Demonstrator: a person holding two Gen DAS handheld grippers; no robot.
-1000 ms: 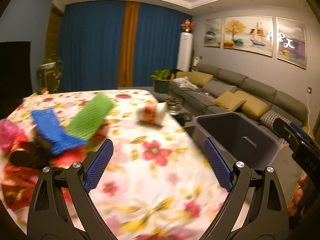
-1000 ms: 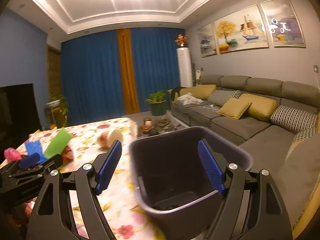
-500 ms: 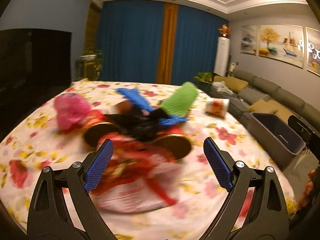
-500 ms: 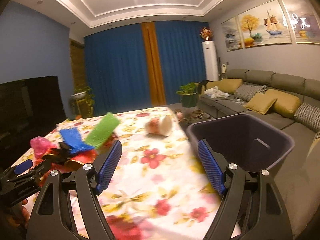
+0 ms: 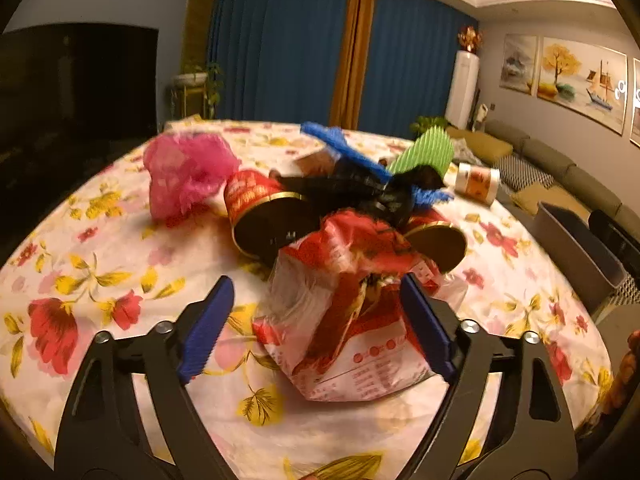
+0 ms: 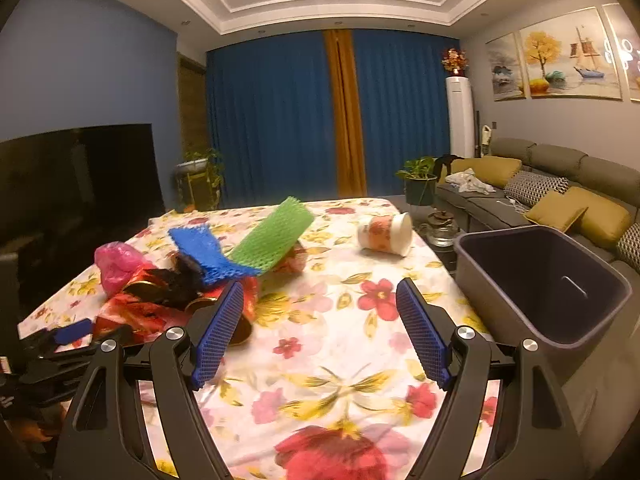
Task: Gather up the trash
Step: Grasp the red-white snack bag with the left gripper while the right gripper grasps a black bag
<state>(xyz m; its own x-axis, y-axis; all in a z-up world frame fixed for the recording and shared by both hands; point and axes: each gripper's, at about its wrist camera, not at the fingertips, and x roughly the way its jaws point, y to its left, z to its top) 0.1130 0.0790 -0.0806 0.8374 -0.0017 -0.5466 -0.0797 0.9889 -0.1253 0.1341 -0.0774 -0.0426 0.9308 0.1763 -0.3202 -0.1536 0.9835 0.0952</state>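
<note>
We have the trash heaped on the floral table (image 6: 332, 344): a crumpled red-and-white bag (image 5: 352, 308) nearest us, two red cans (image 5: 260, 216) with gold rims on their sides behind it, something black and tangled on top, blue mesh (image 6: 200, 252) and green mesh (image 6: 276, 238) sleeves, and a pink bag (image 5: 184, 172) to the left. A printed cup (image 6: 386, 234) lies on its side apart from the heap, nearer the bin (image 6: 536, 280).

Our left gripper (image 5: 316, 320) is spread wide with the red-and-white bag between its pads, not yet closed on it. Our right gripper (image 6: 320, 332) is also open and empty, hanging above bare cloth between the heap and the bin.

The bin stands just off the table's right edge, and what we see of its inside looks empty. We judge the collecting barely begun: every piece is left to move.
</note>
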